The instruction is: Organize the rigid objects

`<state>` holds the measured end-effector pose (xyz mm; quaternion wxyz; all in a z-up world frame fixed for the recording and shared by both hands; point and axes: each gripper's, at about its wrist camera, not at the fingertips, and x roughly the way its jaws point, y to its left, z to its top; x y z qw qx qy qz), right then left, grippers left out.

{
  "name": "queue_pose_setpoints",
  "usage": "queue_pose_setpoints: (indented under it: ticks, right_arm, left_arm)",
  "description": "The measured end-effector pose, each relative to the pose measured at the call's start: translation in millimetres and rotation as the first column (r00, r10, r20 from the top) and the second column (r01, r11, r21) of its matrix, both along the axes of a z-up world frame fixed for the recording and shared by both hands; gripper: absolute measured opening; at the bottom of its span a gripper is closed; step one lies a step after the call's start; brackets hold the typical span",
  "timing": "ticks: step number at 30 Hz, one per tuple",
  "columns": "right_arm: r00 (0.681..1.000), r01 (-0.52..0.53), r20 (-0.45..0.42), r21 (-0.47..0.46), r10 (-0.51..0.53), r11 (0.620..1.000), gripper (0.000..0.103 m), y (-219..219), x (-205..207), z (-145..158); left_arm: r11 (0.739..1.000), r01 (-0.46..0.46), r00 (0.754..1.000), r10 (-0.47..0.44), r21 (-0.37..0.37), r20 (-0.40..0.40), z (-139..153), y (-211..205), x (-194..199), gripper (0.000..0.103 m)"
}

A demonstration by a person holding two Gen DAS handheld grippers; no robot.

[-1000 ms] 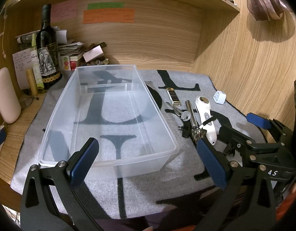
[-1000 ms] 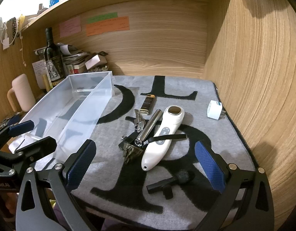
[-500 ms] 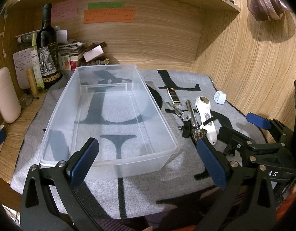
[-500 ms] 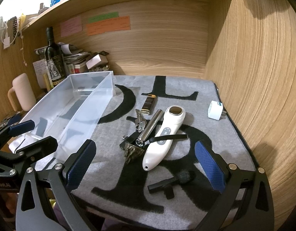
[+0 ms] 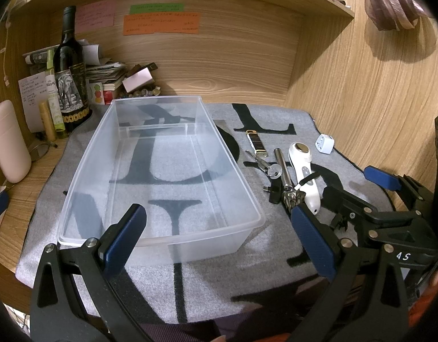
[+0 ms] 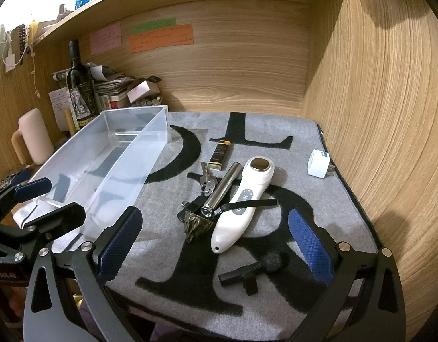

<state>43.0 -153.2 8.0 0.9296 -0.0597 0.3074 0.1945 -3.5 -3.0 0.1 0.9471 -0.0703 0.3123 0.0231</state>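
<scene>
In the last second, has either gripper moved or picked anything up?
Nothing has visibly changed. The left gripper and right gripper both hang open and hold nothing. The clear bin has nothing in it, and the white handheld device lies on the mat as before.

- My left gripper (image 5: 219,239) hangs low at the near edge, fingers spread wide apart with nothing between the blue pads (image 5: 125,239).
- My right gripper (image 6: 216,246) sits level beside it, also spread wide and holding nothing, blue pads (image 6: 310,246) facing each other across the gap.
- From the left wrist view I see the right gripper (image 5: 358,191) off to my right, its black frame pointing forward.
- From the right wrist view the left gripper (image 6: 45,202) shows at my left, jaws parted.
</scene>
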Motion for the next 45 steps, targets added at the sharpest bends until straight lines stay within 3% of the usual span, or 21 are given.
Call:
queue_pose_setpoints:
  ticks: [9,17,19,20,21,32,45]
  right_arm:
    - [1.000,0.011,0.008,0.001,-0.011,1.000,0.102,-1,3,1]
    - [0.999,0.039,0.003,-0.001,-0.039,0.999,0.101,-9,20,4]
    - [0.999,0.052,-0.002,-0.001,-0.052,0.999,0.098,-13,26,5]
    - [0.998,0.056,-0.005,-0.002,-0.056,0.998,0.096,-14,29,5]
    - [0.998,0.059,-0.007,-0.003,-0.059,0.998,0.095,-15,30,5]
    - [0.993,0.092,-0.067,-0.035,-0.094,0.995,0.085,-18,65,2]
    - [0.966,0.104,-0.228,-0.096,-0.124,0.990,0.076,-18,109,-22]
  left_arm:
    - [1.000,0.005,1.000,-0.005,-0.009,0.007,4,4,-1,0.103]
    - [1.000,-0.026,1.000,0.026,0.016,0.012,27,40,4,0.103]
    - [0.999,-0.041,0.999,0.042,0.010,-0.011,29,54,9,0.095]
    - [0.999,-0.048,0.998,0.048,0.011,-0.029,29,60,12,0.084]
    - [0.998,-0.057,0.997,0.058,0.012,-0.051,29,67,16,0.079]
    - [0.992,-0.123,0.977,0.121,0.000,-0.174,17,137,47,0.070]
    - [0.998,-0.043,0.936,0.025,-0.042,-0.352,-6,159,90,0.034]
